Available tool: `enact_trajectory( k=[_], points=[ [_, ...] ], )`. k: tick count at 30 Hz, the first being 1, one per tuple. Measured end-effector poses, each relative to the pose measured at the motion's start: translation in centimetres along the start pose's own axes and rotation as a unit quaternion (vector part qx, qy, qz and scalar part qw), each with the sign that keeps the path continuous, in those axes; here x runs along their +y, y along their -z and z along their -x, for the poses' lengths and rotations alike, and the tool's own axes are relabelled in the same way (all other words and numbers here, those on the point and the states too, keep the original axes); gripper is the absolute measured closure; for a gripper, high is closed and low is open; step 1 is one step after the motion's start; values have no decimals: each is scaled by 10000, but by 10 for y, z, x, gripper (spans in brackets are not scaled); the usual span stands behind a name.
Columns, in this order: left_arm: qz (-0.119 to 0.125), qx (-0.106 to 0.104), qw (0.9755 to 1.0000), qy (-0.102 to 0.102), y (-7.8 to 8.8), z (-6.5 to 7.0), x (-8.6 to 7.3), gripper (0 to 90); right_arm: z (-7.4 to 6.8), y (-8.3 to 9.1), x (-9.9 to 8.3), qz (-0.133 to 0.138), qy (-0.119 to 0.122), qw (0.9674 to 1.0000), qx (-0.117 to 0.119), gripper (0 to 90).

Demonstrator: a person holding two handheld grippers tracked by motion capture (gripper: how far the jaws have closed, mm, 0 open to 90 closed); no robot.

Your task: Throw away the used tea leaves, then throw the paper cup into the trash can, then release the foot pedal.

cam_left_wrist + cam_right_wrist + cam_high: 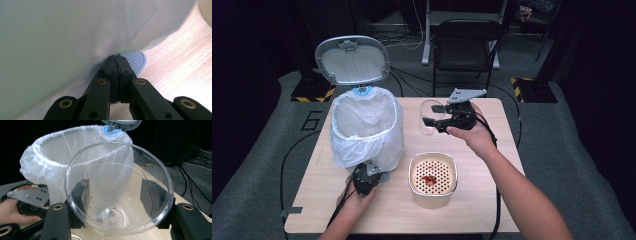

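Near: strainer tub [432,180] on counter [482,210]. Left gripper [366,180], jaws together on bin pedal [136,60]. Lined bin [367,125], lid up. Far: right gripper [447,119], jaws clamped across clear cup [117,187] walls, held above counter; light, thin, crushable, slippery — grip mid-wall gently.

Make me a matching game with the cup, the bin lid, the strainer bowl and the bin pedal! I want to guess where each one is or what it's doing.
Things:
1. cup
2. bin lid
3. strainer bowl
4. bin pedal

States:
A. standing open
B. has red bits inside
C. held in the right claw
D. under the shut left claw

Pairs: 1-C, 2-A, 3-B, 4-D
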State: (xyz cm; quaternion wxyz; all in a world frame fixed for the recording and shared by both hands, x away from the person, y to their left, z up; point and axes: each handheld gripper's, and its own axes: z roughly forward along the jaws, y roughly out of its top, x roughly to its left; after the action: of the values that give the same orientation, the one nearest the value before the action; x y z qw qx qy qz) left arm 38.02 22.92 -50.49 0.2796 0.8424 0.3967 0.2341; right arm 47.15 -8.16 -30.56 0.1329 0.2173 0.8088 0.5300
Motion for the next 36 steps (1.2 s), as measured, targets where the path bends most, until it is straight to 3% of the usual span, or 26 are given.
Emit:
enact_trajectory(
  k=[14,21,22,26,34,36],
  points=[
    [-58,-7,10000,-26,1,-1,0,885,-4,-7,42,90,-73,9998,-143,406],
    [-21,-27,10000,94,0,1,0,885,-7,-8,62,168,104,9996,-202,402],
    [-35,12,10000,-18,1,-1,0,885,-9,-9,64,170,72,9996,-207,402],
    [13,20,10000,-36,0,-1,1,885,-14,-11,76,220,143,9995,-154,402],
    [-36,-18,10000,13,1,-1,1,885,-22,-31,93,333,57,9994,-1,394],
    [-38,-11,10000,14,1,-1,1,885,-28,-43,98,313,126,9994,61,393]
  ],
)
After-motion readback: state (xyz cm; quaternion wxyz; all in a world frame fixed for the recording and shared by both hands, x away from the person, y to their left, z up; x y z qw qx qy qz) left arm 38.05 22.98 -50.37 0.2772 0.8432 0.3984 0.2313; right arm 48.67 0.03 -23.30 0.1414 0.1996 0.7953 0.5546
